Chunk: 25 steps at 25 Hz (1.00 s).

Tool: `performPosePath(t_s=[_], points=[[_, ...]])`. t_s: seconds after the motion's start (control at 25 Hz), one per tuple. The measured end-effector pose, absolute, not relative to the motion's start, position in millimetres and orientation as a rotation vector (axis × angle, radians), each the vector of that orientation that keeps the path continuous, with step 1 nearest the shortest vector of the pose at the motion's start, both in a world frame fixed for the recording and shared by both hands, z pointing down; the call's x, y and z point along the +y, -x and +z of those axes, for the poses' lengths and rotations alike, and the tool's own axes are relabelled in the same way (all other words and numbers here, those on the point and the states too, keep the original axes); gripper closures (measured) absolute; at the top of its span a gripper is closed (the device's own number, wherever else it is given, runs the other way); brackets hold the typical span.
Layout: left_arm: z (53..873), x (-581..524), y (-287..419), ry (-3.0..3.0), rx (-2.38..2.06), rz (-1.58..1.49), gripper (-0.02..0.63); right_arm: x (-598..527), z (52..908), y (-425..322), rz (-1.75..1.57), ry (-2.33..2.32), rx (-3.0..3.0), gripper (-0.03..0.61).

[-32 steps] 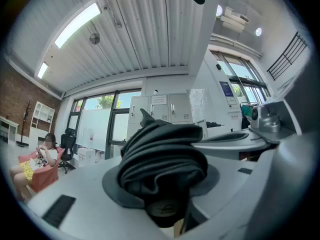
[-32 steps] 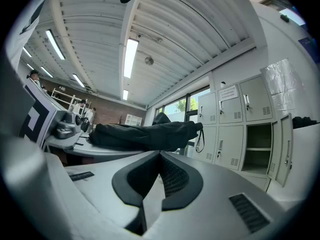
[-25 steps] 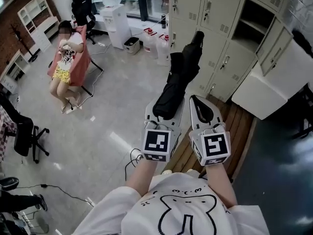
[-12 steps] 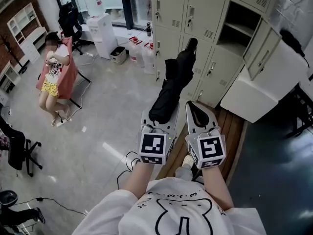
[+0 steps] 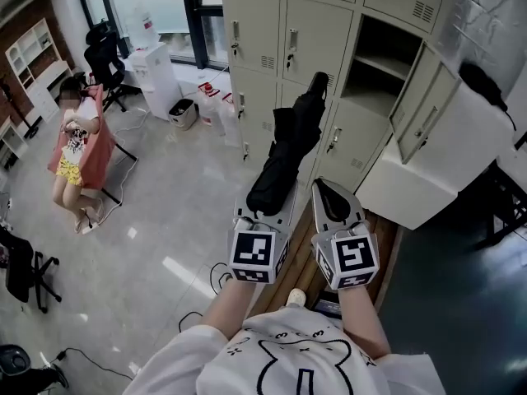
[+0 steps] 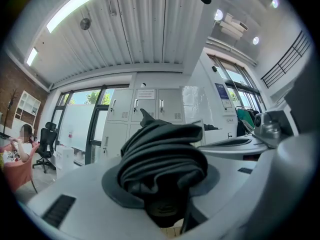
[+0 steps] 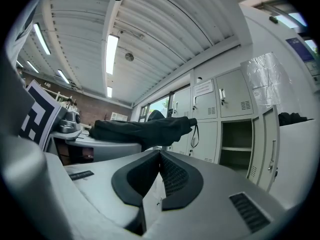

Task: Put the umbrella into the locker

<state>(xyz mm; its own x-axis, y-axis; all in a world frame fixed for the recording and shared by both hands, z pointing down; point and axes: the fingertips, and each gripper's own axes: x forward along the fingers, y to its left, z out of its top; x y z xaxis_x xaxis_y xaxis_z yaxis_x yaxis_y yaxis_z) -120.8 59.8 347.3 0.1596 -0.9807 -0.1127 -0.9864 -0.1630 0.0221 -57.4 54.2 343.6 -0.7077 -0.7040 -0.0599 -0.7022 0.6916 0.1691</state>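
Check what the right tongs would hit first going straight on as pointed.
Likely the closed locker door left of the open compartment. The right tongs are shut and empty; the umbrella lies off to their left. Depth unclear.

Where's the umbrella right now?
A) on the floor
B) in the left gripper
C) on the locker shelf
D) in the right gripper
B: the left gripper is clamped around the folded black umbrella, while the right gripper is shut on nothing.

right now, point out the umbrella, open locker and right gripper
umbrella (image 5: 284, 151), head view, middle of folded canopy
open locker (image 5: 380, 44), head view, bare back wall
right gripper (image 5: 324, 186), head view, tips of shut jaws
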Motion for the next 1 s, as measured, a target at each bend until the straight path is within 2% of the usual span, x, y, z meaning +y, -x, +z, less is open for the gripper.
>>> performPosePath(t_s=[0.52, 1.0], points=[[332.7, -62.9, 31.6, 2.43, 1.89, 0.149, 0.403, -62.1, 334.1, -23.6, -0.3, -1.285, -2.83, 0.551], [332.3, -164.8, 1.9, 2.504, 1.846, 0.106, 0.403, -142.5, 340.4, -55.6, -0.328, -1.384, -2.734, 0.551]])
